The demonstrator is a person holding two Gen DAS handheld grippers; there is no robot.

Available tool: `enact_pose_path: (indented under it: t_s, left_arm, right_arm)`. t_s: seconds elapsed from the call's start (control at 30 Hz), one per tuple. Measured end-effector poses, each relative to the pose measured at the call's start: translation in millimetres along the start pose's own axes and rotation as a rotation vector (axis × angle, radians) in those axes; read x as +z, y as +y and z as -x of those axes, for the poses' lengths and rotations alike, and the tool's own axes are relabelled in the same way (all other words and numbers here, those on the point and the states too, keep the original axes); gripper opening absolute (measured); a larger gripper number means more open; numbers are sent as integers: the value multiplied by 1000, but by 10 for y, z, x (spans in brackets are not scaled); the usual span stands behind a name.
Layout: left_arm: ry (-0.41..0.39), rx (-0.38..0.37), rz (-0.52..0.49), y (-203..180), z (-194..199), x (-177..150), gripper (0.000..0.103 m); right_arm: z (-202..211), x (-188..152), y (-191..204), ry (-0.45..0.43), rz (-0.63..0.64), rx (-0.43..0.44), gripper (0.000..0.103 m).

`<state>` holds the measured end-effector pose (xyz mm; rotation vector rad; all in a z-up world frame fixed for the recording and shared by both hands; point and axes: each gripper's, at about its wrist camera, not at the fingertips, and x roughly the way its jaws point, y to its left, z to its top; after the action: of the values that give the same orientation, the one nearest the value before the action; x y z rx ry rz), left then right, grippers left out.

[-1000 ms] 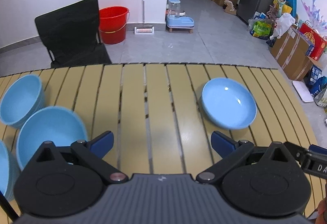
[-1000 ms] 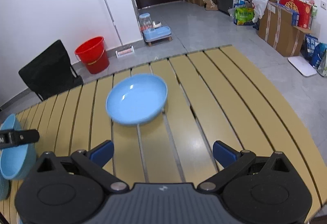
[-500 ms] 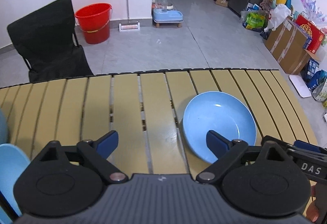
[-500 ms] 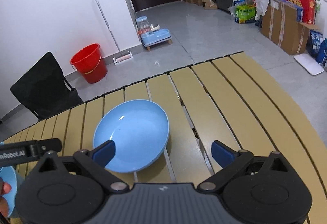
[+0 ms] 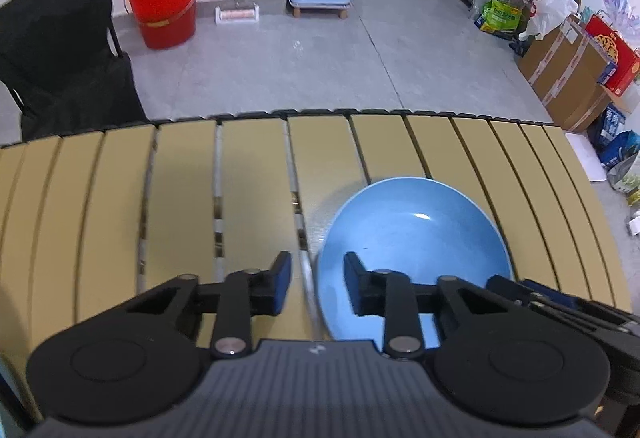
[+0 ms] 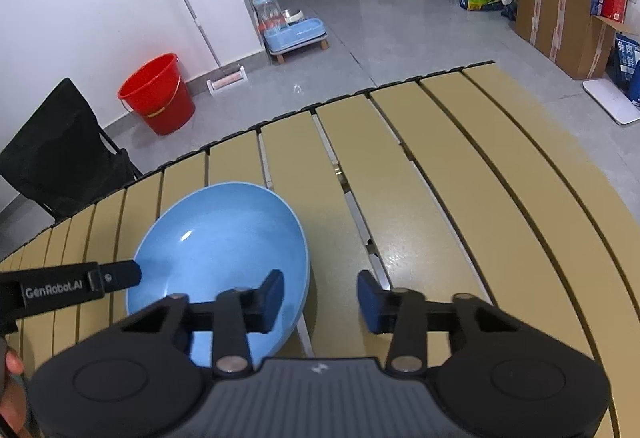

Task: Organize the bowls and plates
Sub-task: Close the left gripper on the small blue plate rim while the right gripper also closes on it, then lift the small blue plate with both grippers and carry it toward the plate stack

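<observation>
While our left gripper (image 5: pixel 314 280) straddles the near-left rim of the shallow round blue ceramic plate (image 5: pixel 420 238) with jaws partly closed, our right gripper (image 6: pixel 320 298) straddles its right rim likewise; neither grips. Beyond stretches the yellow slatted table (image 5: pixel 184 178).

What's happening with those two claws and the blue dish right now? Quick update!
Left gripper open, straddling the blue plate's left rim. Right gripper open, straddling its right rim. Plate sits on the slatted table. Nothing in the way.
</observation>
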<state>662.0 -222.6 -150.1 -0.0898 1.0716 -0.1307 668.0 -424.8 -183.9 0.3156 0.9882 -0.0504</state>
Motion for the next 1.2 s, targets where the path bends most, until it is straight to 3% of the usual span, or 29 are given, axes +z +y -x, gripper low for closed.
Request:
enact_pose_path:
  t_s: [0.2,0.37,0.73,1.2]
  left_arm:
    - [38,2,3,-57,-135,2,6]
    - [15,2,-18,-76,-97,-30,4]
    - [-7,0,-48,-103,157,-99,4]
    - [-47,-3,-33,-37,802,-314,4]
  right_arm:
    - [-137,49,-4,40,-5,5,17]
    - [-175,41,-11,40,-24,16,7]
    - [43,-44,-34,10,-51,47,6]
    - [635,-200,93,-24,-61,62,6]
